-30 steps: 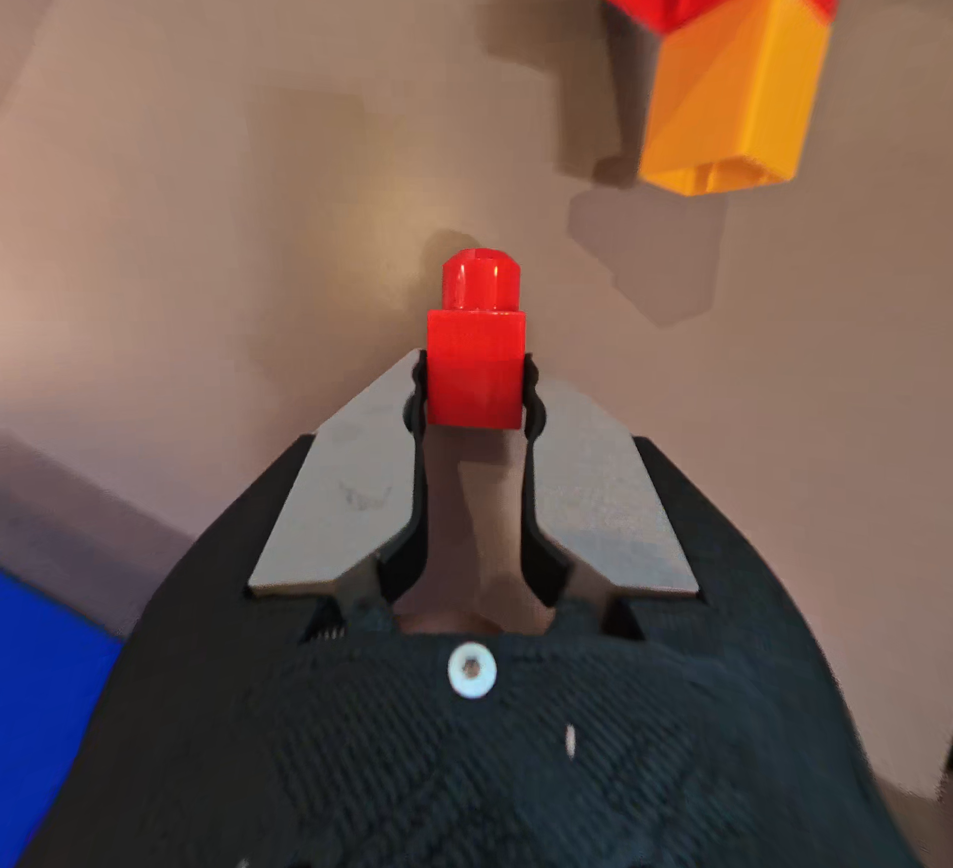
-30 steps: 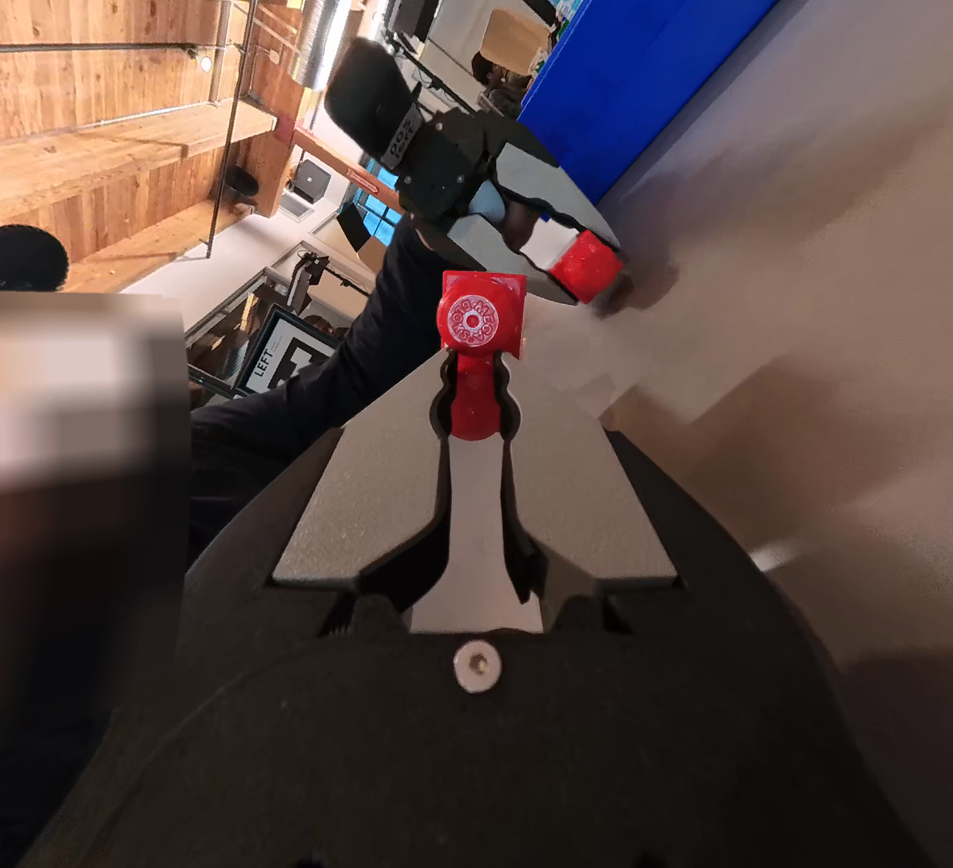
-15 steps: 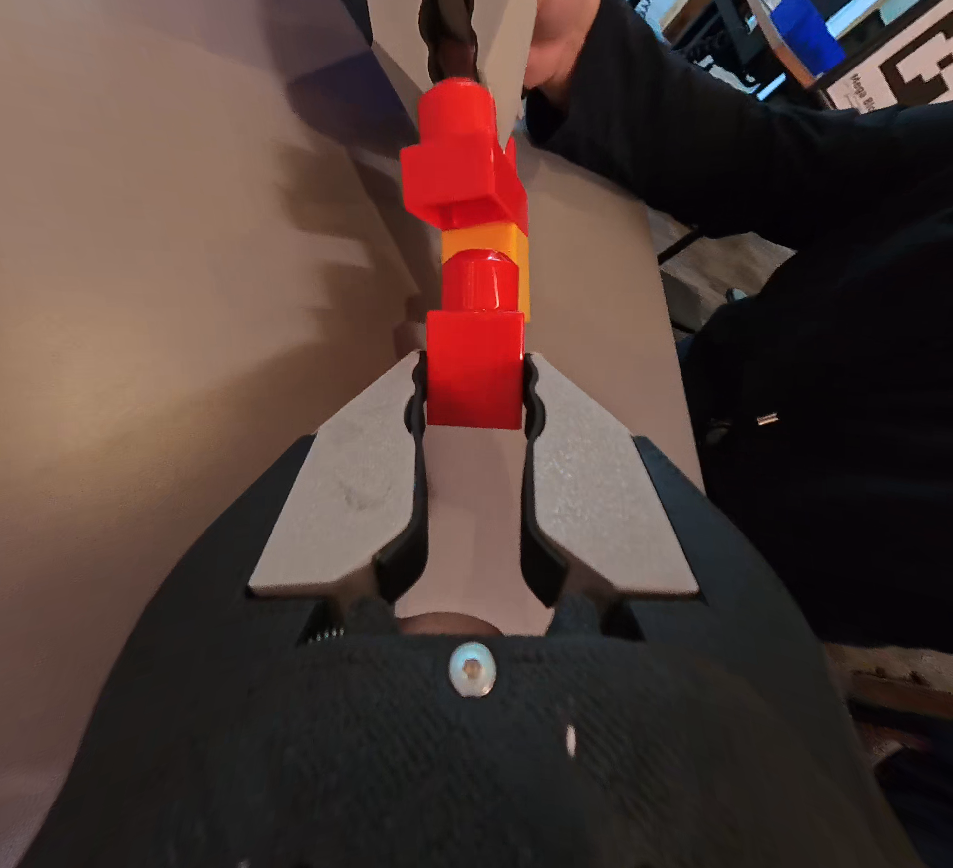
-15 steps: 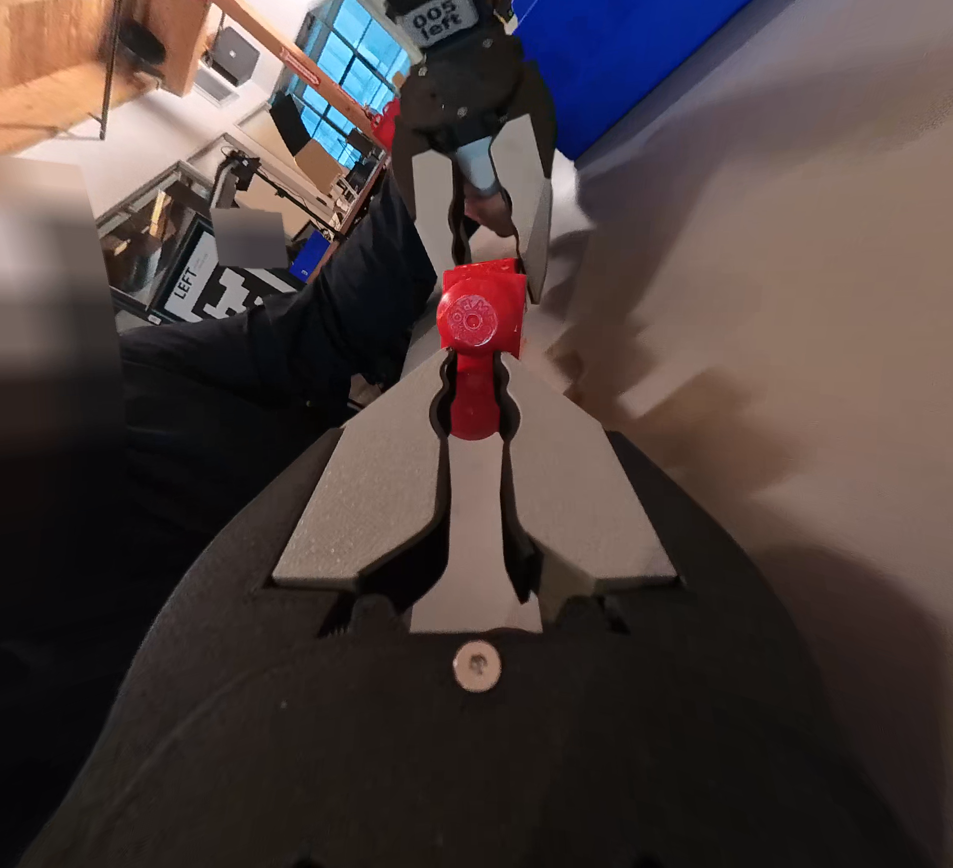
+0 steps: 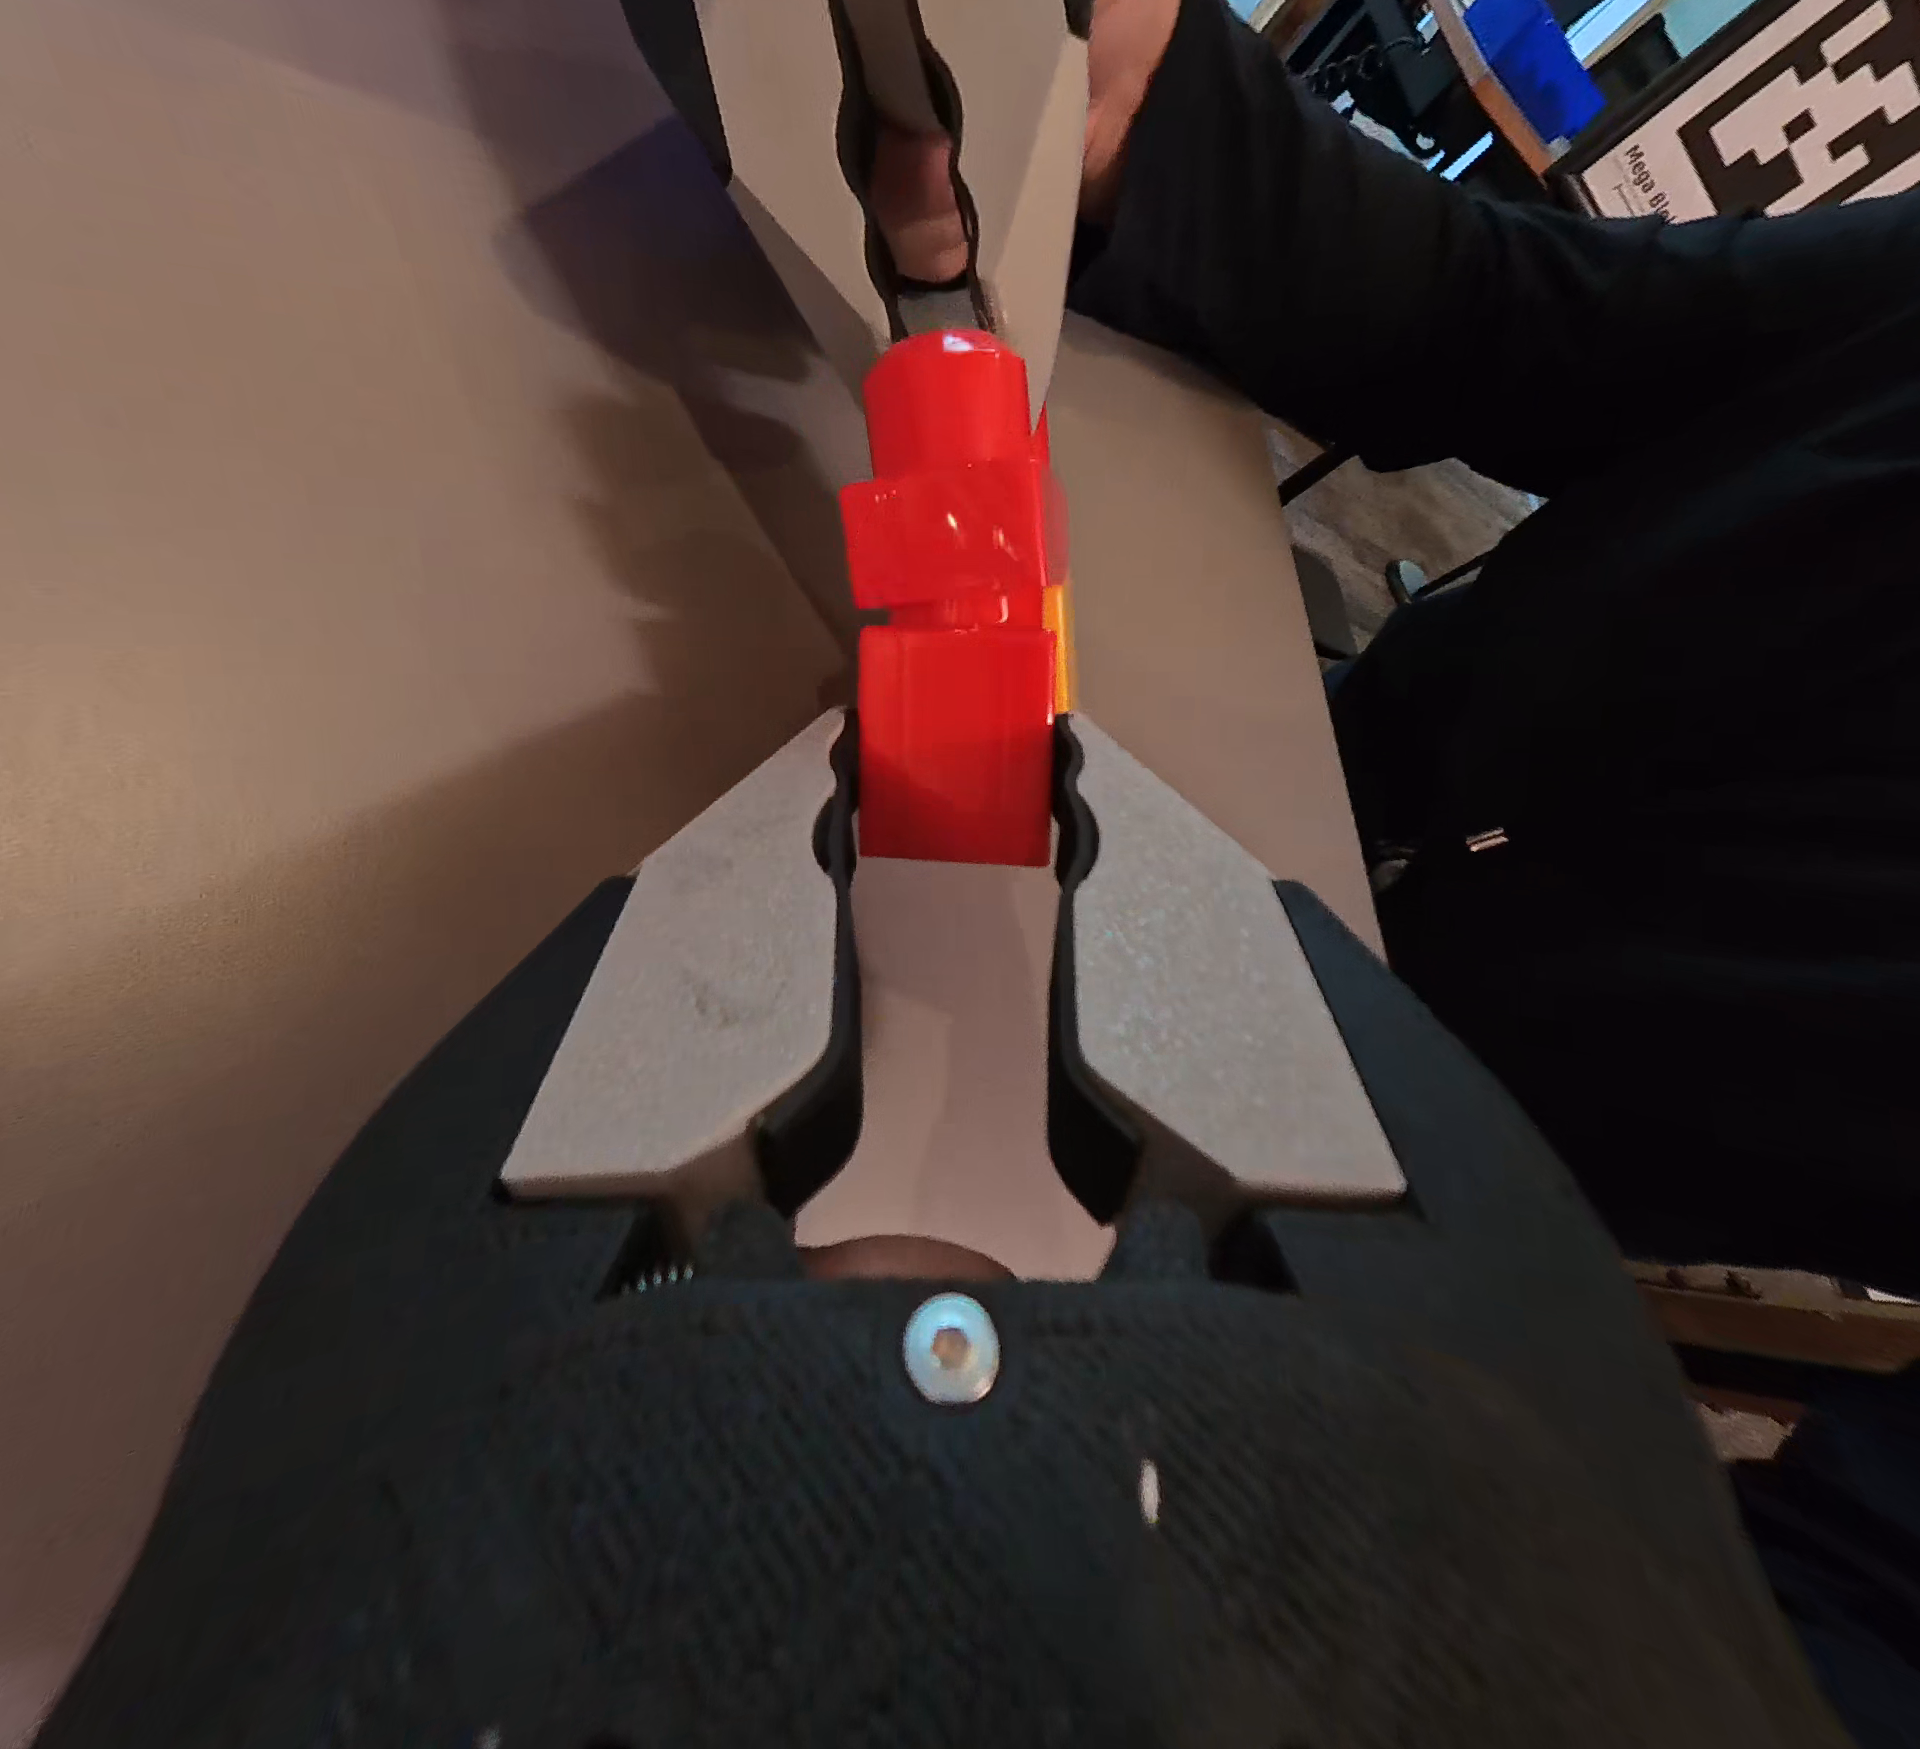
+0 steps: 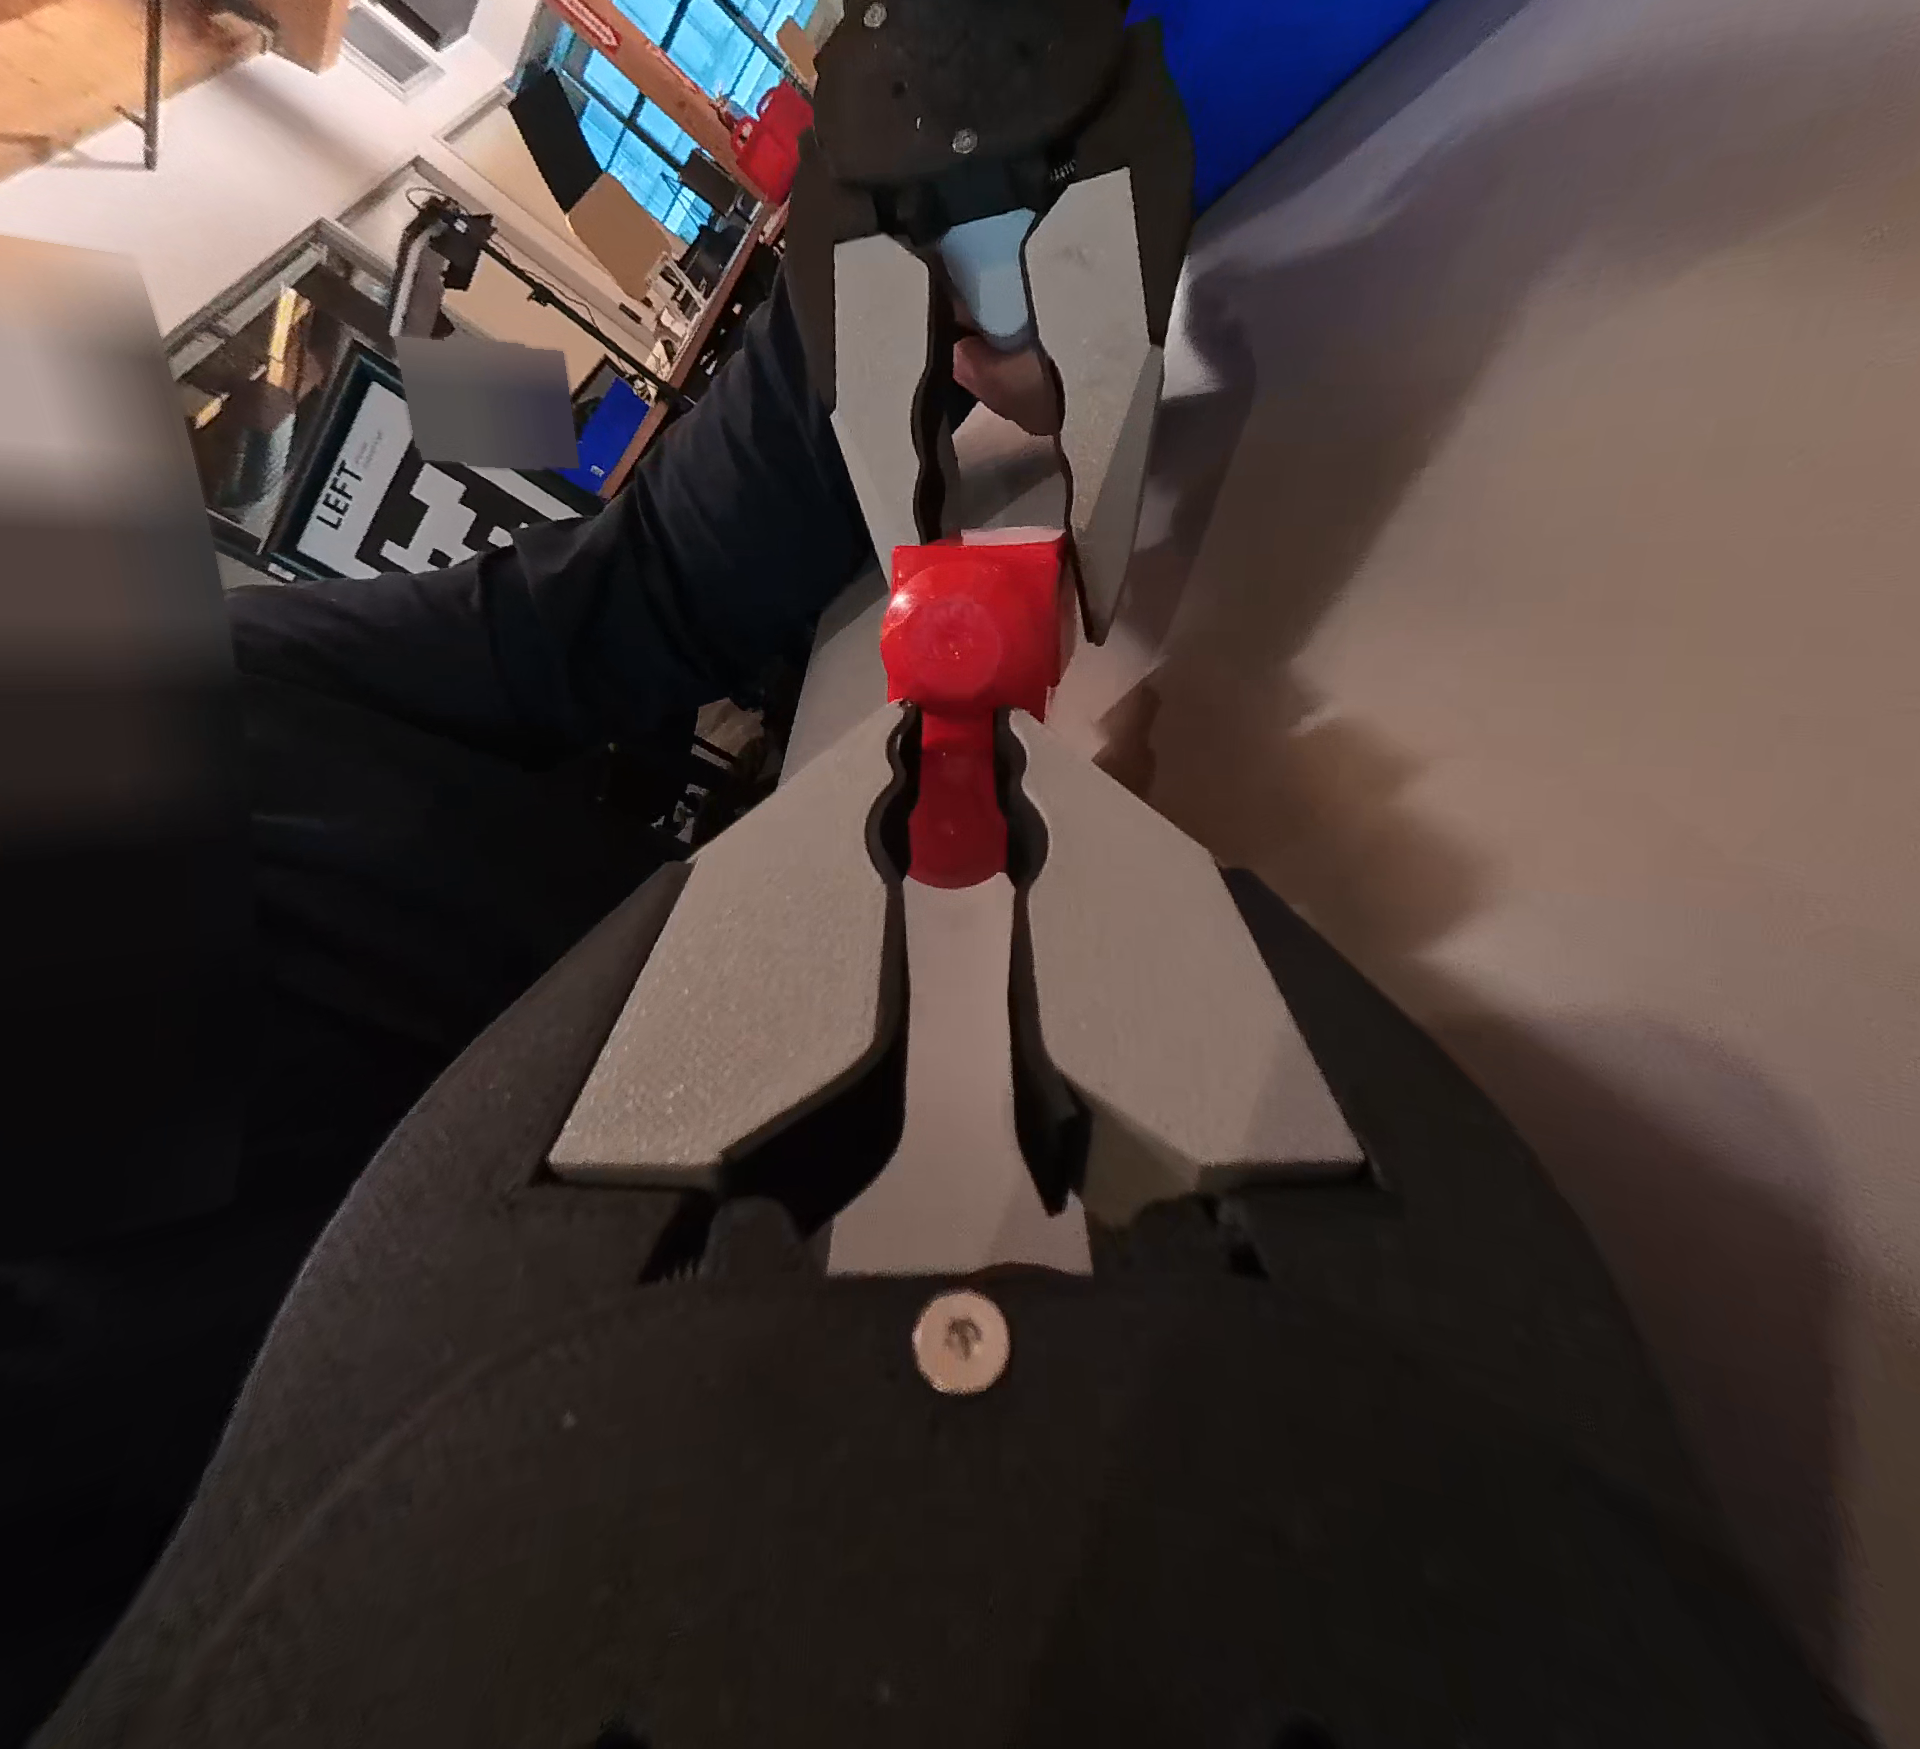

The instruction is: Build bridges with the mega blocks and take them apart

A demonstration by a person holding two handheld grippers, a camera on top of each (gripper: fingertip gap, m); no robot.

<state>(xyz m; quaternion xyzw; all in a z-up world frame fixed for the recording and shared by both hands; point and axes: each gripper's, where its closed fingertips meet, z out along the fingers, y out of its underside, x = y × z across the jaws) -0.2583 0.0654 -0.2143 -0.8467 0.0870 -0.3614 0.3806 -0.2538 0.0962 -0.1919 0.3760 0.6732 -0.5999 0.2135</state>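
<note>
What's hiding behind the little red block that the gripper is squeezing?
Behind the small red block in the left hand-held gripper peeks a sliver of orange block. Most of that is covered. A bigger red block sits on top.

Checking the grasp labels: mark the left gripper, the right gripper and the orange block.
left gripper (image 5: 954, 769), left wrist view, between its fingertips on the red block.
right gripper (image 6: 956, 780), right wrist view, between its fingertips on a red stud.
orange block (image 5: 1062, 650), left wrist view, its visible edge.
</note>
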